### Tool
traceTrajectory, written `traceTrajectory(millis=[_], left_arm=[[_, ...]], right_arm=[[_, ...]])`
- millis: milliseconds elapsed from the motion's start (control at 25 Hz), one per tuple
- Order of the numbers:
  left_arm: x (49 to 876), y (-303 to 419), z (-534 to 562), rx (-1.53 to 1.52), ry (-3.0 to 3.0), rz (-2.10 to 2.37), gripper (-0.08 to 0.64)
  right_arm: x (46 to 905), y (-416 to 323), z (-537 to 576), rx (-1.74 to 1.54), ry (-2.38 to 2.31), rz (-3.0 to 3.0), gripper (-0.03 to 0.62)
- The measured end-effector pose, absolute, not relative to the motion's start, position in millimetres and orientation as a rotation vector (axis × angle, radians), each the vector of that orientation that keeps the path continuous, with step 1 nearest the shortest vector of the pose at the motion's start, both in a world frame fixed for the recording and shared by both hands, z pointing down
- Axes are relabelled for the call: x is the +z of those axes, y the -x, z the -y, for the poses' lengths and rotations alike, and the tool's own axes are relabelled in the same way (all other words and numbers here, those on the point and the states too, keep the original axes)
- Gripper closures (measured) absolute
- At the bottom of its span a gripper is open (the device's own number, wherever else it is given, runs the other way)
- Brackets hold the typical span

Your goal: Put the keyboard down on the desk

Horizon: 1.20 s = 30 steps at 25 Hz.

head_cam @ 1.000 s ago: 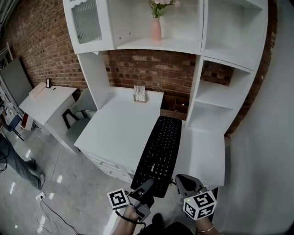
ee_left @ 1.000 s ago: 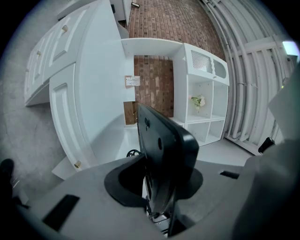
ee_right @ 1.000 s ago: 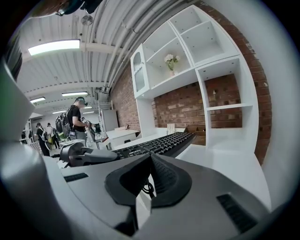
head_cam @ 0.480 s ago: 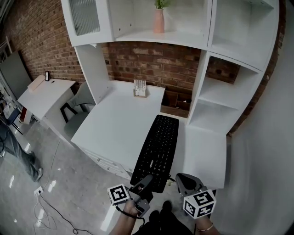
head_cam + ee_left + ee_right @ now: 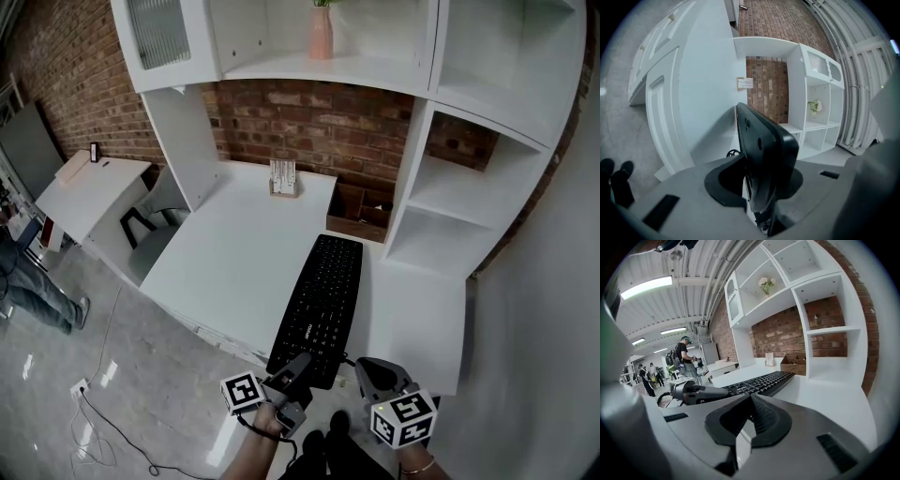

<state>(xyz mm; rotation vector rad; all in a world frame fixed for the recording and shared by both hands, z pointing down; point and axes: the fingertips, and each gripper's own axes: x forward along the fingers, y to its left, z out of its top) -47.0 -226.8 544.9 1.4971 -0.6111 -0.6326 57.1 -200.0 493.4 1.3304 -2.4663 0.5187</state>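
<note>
A long black keyboard (image 5: 326,295) stretches lengthways over the white desk (image 5: 239,258). Its far end is near a wooden box, and its near end overhangs the front edge. My left gripper (image 5: 298,367) is shut on that near end. In the left gripper view the keyboard (image 5: 761,150) runs edge-on out of the jaws. My right gripper (image 5: 367,367) hovers just right of the keyboard's near corner, apart from it. In the right gripper view its jaws (image 5: 749,401) look shut on nothing, with the keyboard (image 5: 759,380) and the left gripper (image 5: 701,392) to their left.
A wooden box (image 5: 361,211) and a small card holder (image 5: 284,180) stand at the desk's back. White shelves (image 5: 436,220) rise on the right, and a pink vase (image 5: 321,33) sits above. A side desk (image 5: 89,187), a chair (image 5: 155,220) and a person (image 5: 33,291) are at the left.
Both grippers and the keyboard have sunk a little and edged toward the desk, with the left grip unchanged. The person at the left has walked further toward the frame's edge.
</note>
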Motion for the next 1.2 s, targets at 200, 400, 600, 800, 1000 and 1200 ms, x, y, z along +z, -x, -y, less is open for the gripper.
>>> traceTrajectory(millis=[200, 400, 600, 800, 1000, 1200], left_arm=[[548, 40, 243, -0.616, -1.502, 0.605, 0.462], [564, 39, 252, -0.607, -1.477, 0.610, 0.463], [579, 42, 254, -0.603, -1.443, 0.623, 0.468], [595, 44, 251, -0.550, -1.411, 0.674, 0.468], [603, 45, 251, -0.510, -1.395, 0.706, 0.466], [611, 46, 247, -0.462, -1.379, 0.736, 0.463]], right_arm=[[499, -57, 212, 0.534, -1.316, 2.465, 0.587], [505, -57, 218, 0.557, -1.303, 2.462, 0.586], [508, -59, 222, 0.564, -1.298, 2.456, 0.586], [509, -64, 224, 0.569, -1.298, 2.446, 0.588], [511, -62, 224, 0.573, -1.286, 2.445, 0.588], [511, -58, 223, 0.572, -1.274, 2.454, 0.586]])
